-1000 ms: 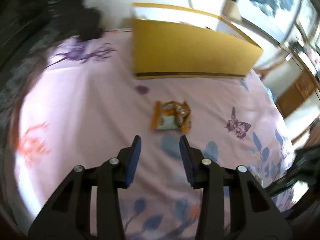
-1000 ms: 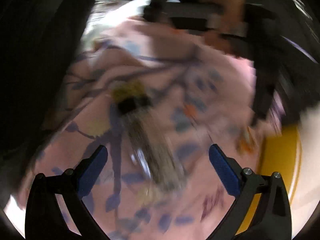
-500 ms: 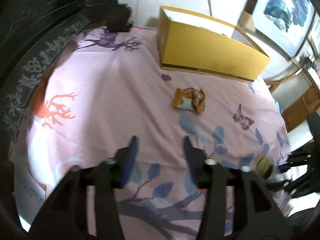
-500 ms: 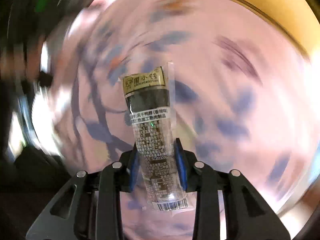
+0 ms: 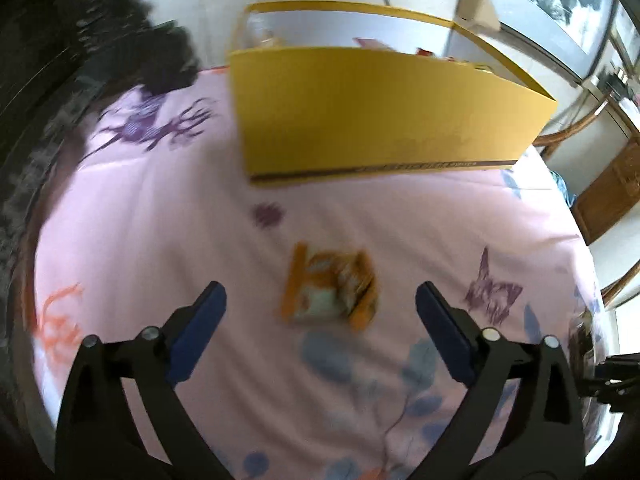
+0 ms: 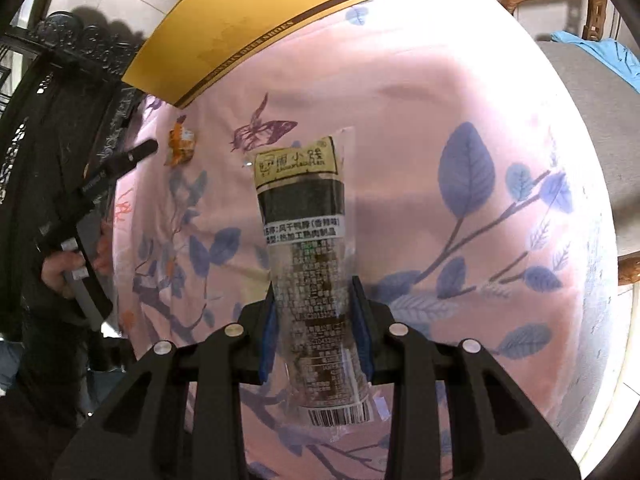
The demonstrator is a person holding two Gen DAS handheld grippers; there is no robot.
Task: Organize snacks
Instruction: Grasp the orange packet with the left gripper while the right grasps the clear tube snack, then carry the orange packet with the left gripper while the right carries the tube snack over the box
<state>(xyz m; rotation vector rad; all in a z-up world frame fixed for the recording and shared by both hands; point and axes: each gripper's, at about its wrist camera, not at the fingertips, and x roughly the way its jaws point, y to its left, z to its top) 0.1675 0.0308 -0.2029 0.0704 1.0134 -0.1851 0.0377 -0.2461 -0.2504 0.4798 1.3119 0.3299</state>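
- Your right gripper [image 6: 318, 328] is clamped on the long dark snack packet [image 6: 312, 264], held above the pink cloth [image 6: 460, 92].
- Your left gripper [image 5: 320, 312] gapes wide; the orange snack pouch [image 5: 330, 288] lies at 12 o'clock between its fingers.
- Farther, at 12 to 1 o'clock, stands the yellow box [image 5: 380, 116].

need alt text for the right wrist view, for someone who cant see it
The right gripper is shut on a long clear plastic snack packet with a tan and black label, held above a pink cloth printed with blue leaves. A yellow cardboard box sits at upper left, with a small orange snack packet nearby.
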